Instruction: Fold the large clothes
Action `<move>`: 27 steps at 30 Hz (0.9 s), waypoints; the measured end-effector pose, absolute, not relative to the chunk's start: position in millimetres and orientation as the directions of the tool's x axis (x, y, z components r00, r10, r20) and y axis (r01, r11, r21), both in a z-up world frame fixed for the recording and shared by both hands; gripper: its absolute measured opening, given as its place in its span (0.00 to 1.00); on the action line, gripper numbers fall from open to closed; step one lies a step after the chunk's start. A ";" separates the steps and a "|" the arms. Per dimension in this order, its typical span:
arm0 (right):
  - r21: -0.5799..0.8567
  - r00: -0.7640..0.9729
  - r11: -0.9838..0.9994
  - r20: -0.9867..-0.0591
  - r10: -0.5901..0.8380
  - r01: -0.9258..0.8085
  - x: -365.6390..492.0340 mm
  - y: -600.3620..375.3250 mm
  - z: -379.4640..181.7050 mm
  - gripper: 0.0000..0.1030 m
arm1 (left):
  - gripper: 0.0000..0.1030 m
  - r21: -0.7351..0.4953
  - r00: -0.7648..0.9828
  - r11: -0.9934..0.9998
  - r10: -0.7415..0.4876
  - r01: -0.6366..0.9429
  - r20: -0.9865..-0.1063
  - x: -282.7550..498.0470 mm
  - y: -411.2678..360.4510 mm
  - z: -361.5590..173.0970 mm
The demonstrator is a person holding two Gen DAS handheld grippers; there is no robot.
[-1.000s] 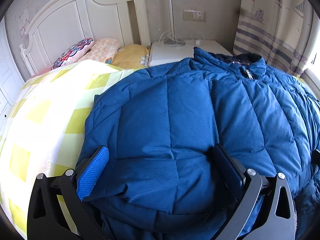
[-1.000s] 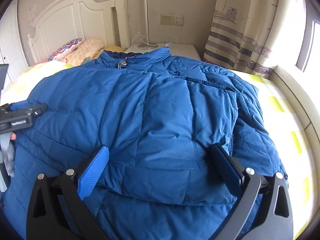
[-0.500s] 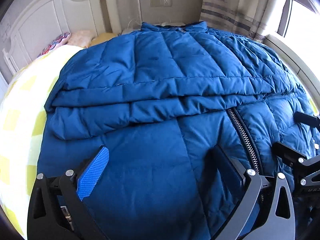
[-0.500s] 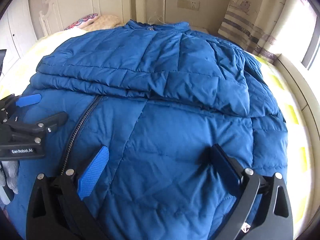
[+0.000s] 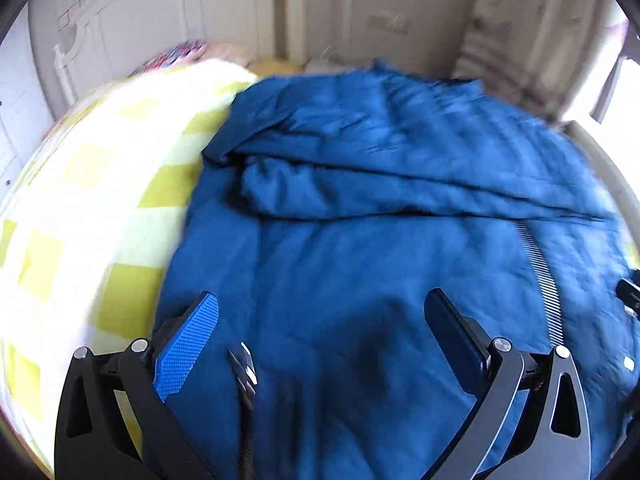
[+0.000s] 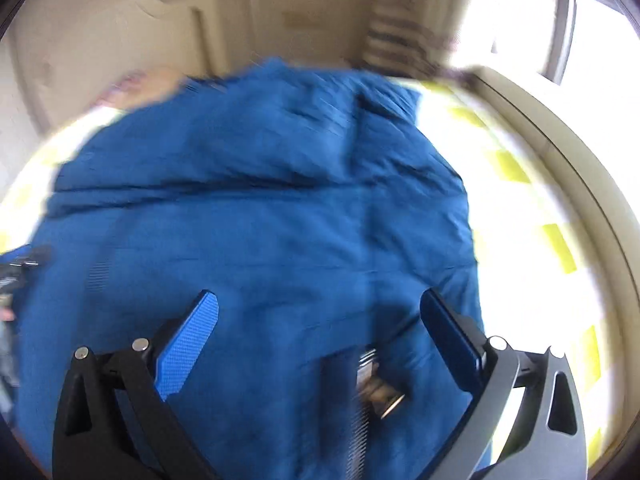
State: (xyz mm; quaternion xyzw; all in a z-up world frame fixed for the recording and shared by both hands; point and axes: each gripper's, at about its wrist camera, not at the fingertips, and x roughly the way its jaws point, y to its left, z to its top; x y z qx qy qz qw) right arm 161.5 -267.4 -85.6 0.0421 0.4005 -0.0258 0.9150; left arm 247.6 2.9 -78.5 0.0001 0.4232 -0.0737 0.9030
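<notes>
The left gripper [image 5: 320, 320] is spread wide, its two fingers well apart above the blue padded jacket [image 5: 400, 220], with nothing pinched between them; whether the pads touch the fabric cannot be told through the blur. Between its fingers, close to the camera, lies a strip of zipper [image 5: 243, 372]. Ahead of it a thick fold of the jacket runs crosswise. To its left the yellow checked bedspread [image 5: 80, 208] shows, and beyond that a white headboard [image 5: 160, 24].

The right gripper [image 6: 318, 316] is likewise wide apart over the jacket [image 6: 260, 220], gripping nothing. A metal zipper pull [image 6: 380, 388] lies between its fingers, near the camera. To its right is the bedspread [image 6: 532, 240], brightly lit.
</notes>
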 end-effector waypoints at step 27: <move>-0.040 0.709 0.998 -0.705 0.012 -0.056 62.8 -222.4 -92.3 0.97 | 0.96 -0.043 0.644 0.973 -0.184 0.228 -0.743 154.6 13.3 -88.2</move>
